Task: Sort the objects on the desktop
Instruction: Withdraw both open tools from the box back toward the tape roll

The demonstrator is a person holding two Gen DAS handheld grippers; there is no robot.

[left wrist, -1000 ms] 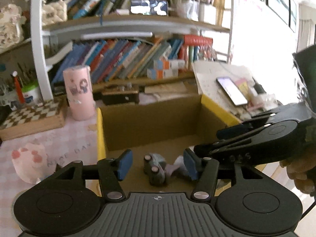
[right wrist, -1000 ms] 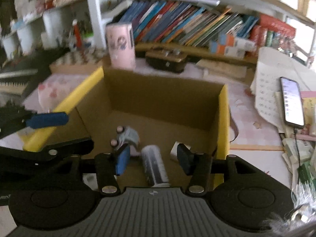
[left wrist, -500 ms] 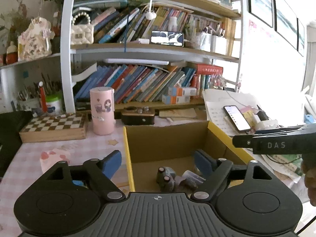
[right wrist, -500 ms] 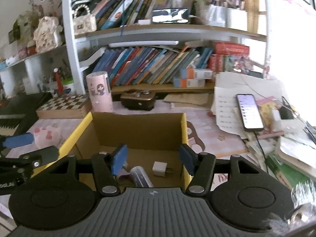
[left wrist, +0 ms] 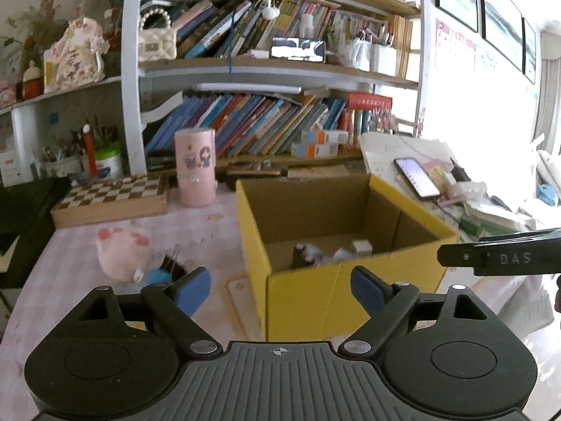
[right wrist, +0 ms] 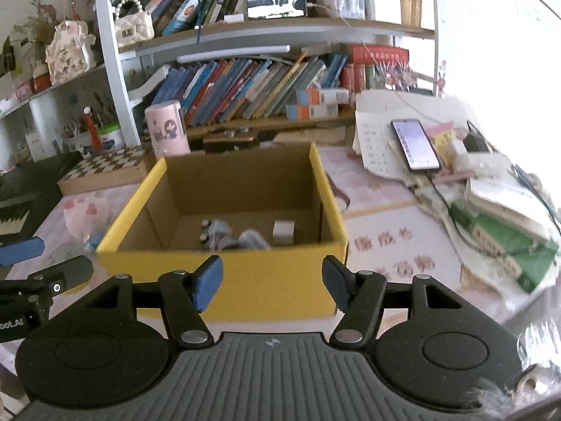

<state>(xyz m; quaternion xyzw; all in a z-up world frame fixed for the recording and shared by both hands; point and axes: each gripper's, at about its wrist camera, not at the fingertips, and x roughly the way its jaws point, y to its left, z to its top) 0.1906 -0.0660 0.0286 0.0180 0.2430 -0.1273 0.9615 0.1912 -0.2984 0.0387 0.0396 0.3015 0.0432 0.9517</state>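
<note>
A yellow cardboard box stands on the pink checked desk. Inside lie a small grey item, a white charger cube and a crumpled pale thing. My left gripper hovers just in front of the box's near left corner, its jaws opening with nothing between them. My right gripper hangs before the box's front wall, jaws also opening and empty. A pink plush and a blue brush-like item lie left of the box.
Behind the box stand a pink cylinder and a chessboard case. A phone on papers and stacked green books crowd the right side. A bookshelf fills the back.
Both grippers have drawn back out of the box toward me and now sit outside its front wall. Their jaws have widened. The small items stay in the box.
</note>
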